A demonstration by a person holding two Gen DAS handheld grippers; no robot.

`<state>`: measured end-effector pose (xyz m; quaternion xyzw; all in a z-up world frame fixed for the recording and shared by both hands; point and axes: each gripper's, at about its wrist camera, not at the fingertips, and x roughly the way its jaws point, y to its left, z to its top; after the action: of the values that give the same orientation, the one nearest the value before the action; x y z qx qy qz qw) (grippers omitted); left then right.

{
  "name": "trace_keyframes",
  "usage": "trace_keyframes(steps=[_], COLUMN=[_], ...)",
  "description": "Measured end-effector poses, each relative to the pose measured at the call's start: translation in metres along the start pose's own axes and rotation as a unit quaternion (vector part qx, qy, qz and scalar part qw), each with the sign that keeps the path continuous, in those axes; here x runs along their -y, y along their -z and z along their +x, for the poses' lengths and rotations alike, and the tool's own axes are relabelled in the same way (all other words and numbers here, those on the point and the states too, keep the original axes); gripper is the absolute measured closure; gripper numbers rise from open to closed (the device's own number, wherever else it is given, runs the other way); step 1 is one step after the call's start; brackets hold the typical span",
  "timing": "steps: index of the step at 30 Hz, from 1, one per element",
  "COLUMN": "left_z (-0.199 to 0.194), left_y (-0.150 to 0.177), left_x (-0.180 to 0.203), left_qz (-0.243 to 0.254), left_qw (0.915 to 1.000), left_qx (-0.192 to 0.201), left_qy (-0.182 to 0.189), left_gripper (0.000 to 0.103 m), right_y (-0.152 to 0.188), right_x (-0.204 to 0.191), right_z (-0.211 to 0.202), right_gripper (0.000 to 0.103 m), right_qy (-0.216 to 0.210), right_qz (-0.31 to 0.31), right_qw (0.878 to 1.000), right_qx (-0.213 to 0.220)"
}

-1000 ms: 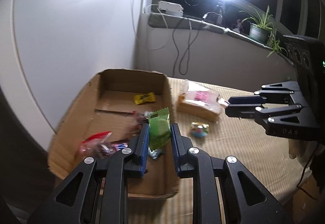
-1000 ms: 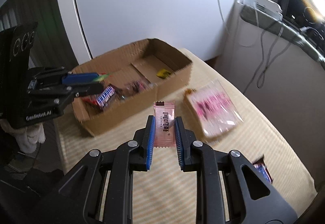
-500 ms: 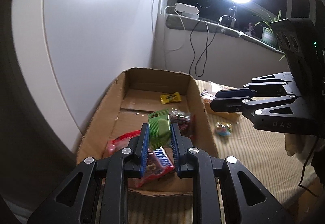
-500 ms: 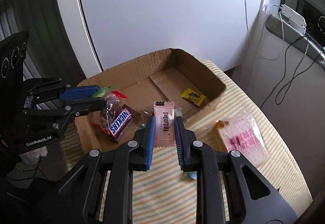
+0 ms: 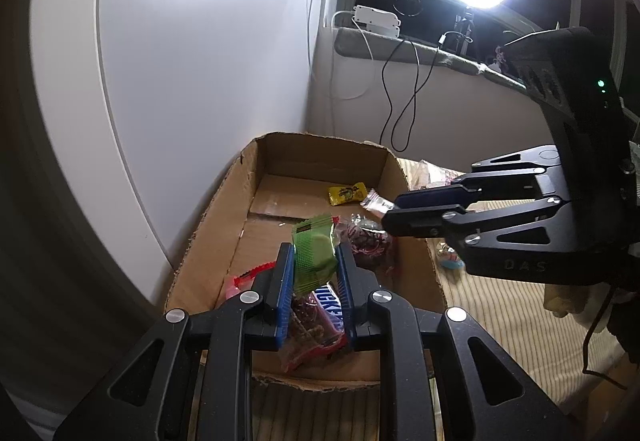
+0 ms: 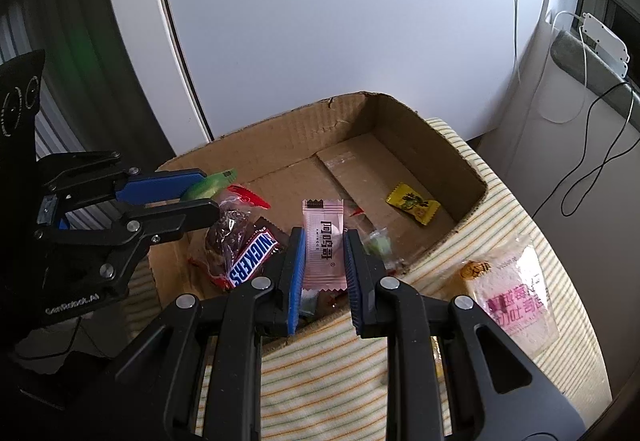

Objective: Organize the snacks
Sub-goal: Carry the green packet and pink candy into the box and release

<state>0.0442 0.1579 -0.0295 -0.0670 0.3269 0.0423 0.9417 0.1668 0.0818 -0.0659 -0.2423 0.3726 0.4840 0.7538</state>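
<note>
The left claw (image 5: pixel 314 273) is gripping a green packet (image 5: pixel 313 255) between its blue pads, and the right claw (image 6: pixel 325 261) is gripping a pink packet (image 6: pixel 323 241) the same way, each wrapper standing upright with its top sticking out past the fingertips. Both packets are hanging over the near end of the cardboard box (image 6: pixel 440 145), which is sitting at the desk's (image 6: pixel 320 361) far edge against the white wall panel.

To do this step well, each claw should be letting go only while its packet is fully inside the box walls. The pink one is hanging close above the near wall, so it is probably worth nudging it a little further in before releasing. A low drop should keep the light wrappers from bouncing out. The near end is already crowded: a chocolate bar (image 6: pixel 252 255) and a red bag (image 6: pixel 224 237) are lying there, while the far end is holding only a yellow candy (image 6: pixel 412 203), so there is room further in.

Both claws are pointing steeply downward toward the box floor, side by side, the left near the box's left wall. A clear bread bag (image 6: pixel 508 289) is lying on the striped cloth outside the box, not yet sorted.
</note>
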Motion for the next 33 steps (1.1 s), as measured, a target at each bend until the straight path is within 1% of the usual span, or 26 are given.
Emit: trace_keyframes(steps=[14, 17, 18, 19, 22, 23, 24, 25, 26, 28, 30, 31, 33], left_z=[0.000, 0.000, 0.000, 0.000, -0.001, -0.001, -0.001, -0.002, -0.002, -0.003, -0.005, -0.006, -0.008], left_y=[0.000, -0.001, -0.001, -0.001, -0.001, -0.001, -0.001, -0.001, -0.001, -0.001, -0.001, -0.002, -0.002], left_x=[0.003, 0.003, 0.004, 0.004, 0.004, 0.004, 0.004, 0.004, 0.004, 0.006, 0.008, 0.007, 0.009], left_qz=[0.006, 0.006, 0.007, 0.007, 0.008, 0.007, 0.007, 0.006, 0.006, 0.007, 0.009, 0.009, 0.011], left_qw=[1.0000, 0.9999, 0.9999, 0.9999, 0.9999, 0.9999, 0.9999, 0.9999, 0.9999, 0.9999, 0.9998, 0.9998, 0.9998], left_qx=[0.001, 0.001, 0.001, 0.001, 0.003, 0.003, 0.004, 0.005, 0.006, 0.007, 0.008, 0.010, 0.012], left_qy=[-0.006, -0.009, -0.011, -0.012, -0.014, -0.013, -0.015, -0.015, -0.015, -0.013, -0.015, -0.016, -0.013], left_gripper=[0.083, 0.078, 0.077, 0.076, 0.075, 0.070, 0.061, 0.059, 0.059, 0.059, 0.055, 0.052, 0.049], right_y=[-0.001, -0.001, -0.001, -0.001, 0.000, 0.001, 0.001, 0.001, 0.002, 0.003, 0.004, 0.005, 0.007], right_x=[0.000, 0.000, 0.000, 0.001, 0.003, 0.004, 0.005, 0.006, 0.006, 0.008, 0.009, 0.010, 0.012], right_z=[0.005, 0.004, 0.004, 0.003, -0.001, -0.003, -0.004, -0.006, -0.008, -0.012, -0.017, -0.019, -0.024], right_gripper=[0.082, 0.081, 0.078, 0.072, 0.060, 0.058, 0.054, 0.049, 0.046, 0.034, 0.028, 0.026, 0.023], right_qy=[0.000, 0.001, 0.001, 0.003, 0.009, 0.010, 0.012, 0.015, 0.017, 0.025, 0.030, 0.033, 0.041], right_qz=[0.001, 0.002, 0.002, 0.003, 0.005, 0.005, 0.007, 0.008, 0.008, 0.009, 0.010, 0.010, 0.012], right_qw=[1.000, 1.000, 1.000, 1.000, 1.000, 1.000, 1.000, 1.000, 1.000, 0.999, 0.999, 0.999, 0.999], right_qx=[0.001, 0.002, 0.002, 0.003, 0.009, 0.010, 0.011, 0.013, 0.016, 0.021, 0.024, 0.026, 0.030])
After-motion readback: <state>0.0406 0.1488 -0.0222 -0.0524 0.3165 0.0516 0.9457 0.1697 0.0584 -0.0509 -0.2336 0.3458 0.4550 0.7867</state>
